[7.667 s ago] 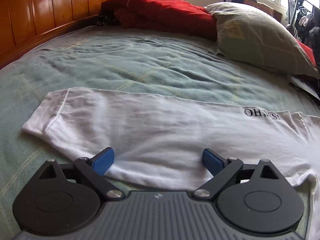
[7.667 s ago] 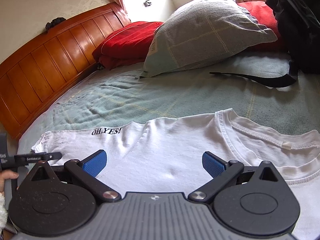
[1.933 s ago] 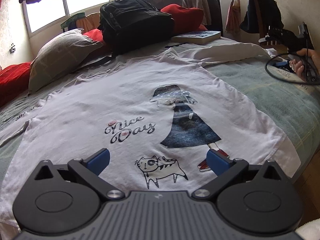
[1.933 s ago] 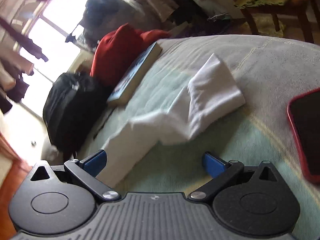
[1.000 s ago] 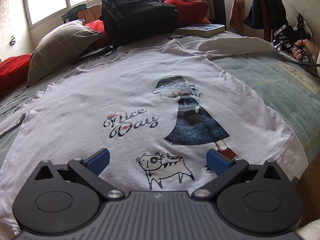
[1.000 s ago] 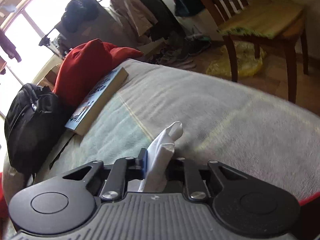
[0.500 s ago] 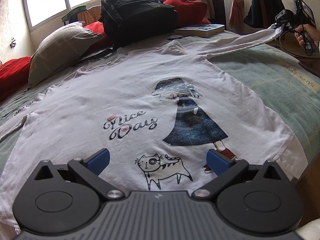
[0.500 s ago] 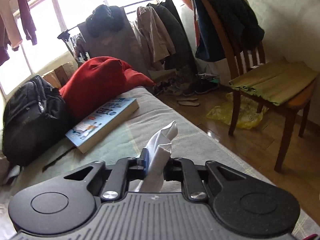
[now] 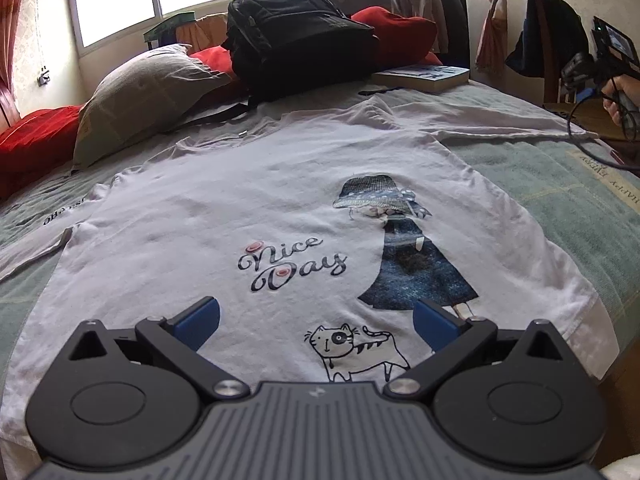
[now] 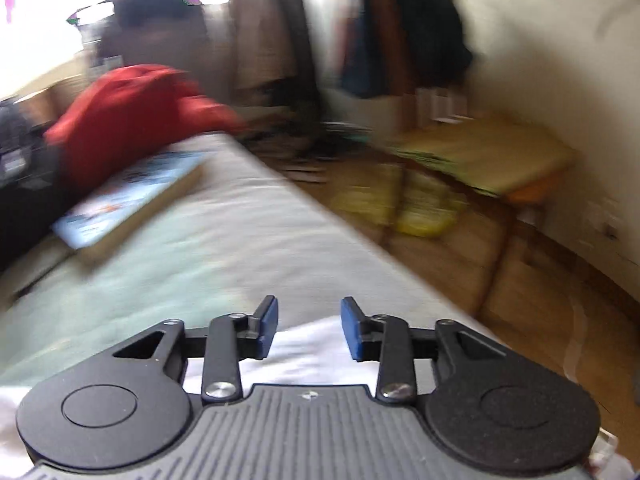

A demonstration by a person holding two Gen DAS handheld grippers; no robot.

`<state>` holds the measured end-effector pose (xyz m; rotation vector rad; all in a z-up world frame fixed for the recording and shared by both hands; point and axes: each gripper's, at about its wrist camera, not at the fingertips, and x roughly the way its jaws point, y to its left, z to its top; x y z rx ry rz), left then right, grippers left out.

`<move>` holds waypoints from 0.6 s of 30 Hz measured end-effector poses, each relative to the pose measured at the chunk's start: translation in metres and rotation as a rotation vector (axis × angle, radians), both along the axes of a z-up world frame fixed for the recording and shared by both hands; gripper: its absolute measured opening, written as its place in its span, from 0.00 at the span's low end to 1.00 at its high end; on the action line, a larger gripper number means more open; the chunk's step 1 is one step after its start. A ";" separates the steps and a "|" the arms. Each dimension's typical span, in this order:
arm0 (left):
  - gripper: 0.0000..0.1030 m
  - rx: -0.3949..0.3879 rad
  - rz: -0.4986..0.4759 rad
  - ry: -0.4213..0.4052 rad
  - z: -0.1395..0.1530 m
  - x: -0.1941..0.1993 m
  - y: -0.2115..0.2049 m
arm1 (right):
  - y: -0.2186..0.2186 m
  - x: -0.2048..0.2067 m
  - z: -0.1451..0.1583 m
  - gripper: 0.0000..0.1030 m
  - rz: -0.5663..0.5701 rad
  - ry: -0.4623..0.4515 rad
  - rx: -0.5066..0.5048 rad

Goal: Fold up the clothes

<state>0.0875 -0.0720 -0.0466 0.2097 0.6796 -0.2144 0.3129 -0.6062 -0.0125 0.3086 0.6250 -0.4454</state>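
The white shirt (image 9: 224, 216) is showing black "Nice Day" script, a blue-skirted figure and a striped cat. The gripper pads (image 9: 198, 320) are showing blue, the backpack (image 9: 296, 36) black, the pillow (image 9: 140, 96) grey.

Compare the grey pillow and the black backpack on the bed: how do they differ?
The soft grey pillow is pale with faint check lines; the black backpack is dark and plain. The pillow slumps low; the backpack stands taller and bulkier. A strap trails from the backpack; the pillow has none. Both sit beyond the white printed T-shirt.
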 end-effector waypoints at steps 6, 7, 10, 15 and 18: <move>0.99 0.002 0.010 0.005 0.004 0.006 0.008 | 0.093 0.047 0.009 0.40 0.383 0.005 0.072; 0.99 0.001 0.014 0.004 0.006 0.007 0.010 | 0.110 0.055 0.009 0.41 0.440 0.023 0.075; 0.99 -0.001 0.023 0.002 0.011 0.012 0.017 | 0.160 0.072 0.005 0.43 0.536 0.091 0.096; 0.99 -0.001 0.032 0.003 0.018 0.027 0.031 | 0.231 0.085 0.005 0.45 0.682 0.122 0.136; 0.99 0.000 0.040 -0.004 0.021 0.036 0.039 | 0.263 0.093 0.011 0.45 0.727 0.124 0.111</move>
